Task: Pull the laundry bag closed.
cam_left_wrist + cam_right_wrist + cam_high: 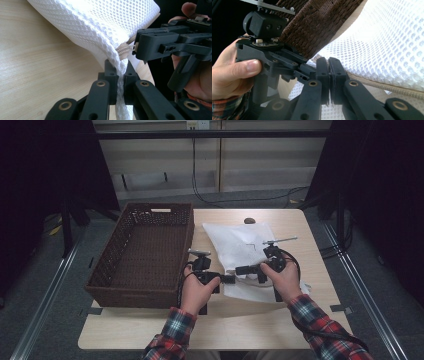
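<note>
I am seeing both forearms entering from the near edge, sleeves in red plaid. The left gripper point(231, 278) is pointing right, its jaws pressing together on white mesh fabric point(100, 22). The right gripper point(239, 270) is pointing left, jaws likewise clamping that mesh. The two tips are sitting just beside each other.

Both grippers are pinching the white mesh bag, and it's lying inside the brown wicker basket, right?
Not quite. Both the left gripper and the right gripper pinch the white mesh bag, but the high view shows it lying on the table, beside the wicker basket, not inside it.
</note>
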The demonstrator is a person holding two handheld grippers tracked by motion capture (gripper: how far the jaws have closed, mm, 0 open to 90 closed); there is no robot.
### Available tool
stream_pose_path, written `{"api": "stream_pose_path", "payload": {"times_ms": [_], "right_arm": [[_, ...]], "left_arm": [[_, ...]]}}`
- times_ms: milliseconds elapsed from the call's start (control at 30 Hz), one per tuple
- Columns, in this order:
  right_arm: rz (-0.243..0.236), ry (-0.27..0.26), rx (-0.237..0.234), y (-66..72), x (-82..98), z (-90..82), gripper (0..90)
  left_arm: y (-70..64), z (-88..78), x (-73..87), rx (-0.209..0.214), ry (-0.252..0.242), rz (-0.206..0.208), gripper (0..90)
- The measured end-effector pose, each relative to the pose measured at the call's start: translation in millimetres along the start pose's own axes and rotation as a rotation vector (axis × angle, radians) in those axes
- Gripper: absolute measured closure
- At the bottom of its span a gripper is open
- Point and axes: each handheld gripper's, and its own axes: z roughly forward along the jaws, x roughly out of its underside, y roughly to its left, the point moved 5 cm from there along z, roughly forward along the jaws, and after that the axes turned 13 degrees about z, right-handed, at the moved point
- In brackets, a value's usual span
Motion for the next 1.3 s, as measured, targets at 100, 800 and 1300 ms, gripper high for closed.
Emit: {"api": "stream_pose_path", "payload": {"times_ms": [100,800,1300], "right_arm": [[-0.006,-0.001,0.002,0.2,0.0,0.5,87.9],[-0.001,0.011,0.014,-6.7,4.2,0.3,88.0],[0.009,0.023,0.012,-10.2,4.8,0.9,88.0]], "left_arm": [[0.5,-0.6,-0.3,-0.001,-0.004,-0.006,86.1],[1.0,-0.6,1.4,-0.007,0.013,-0.021,86.2],[1.2,-0.4,2.6,-0.006,0.006,-0.034,86.3]]}}
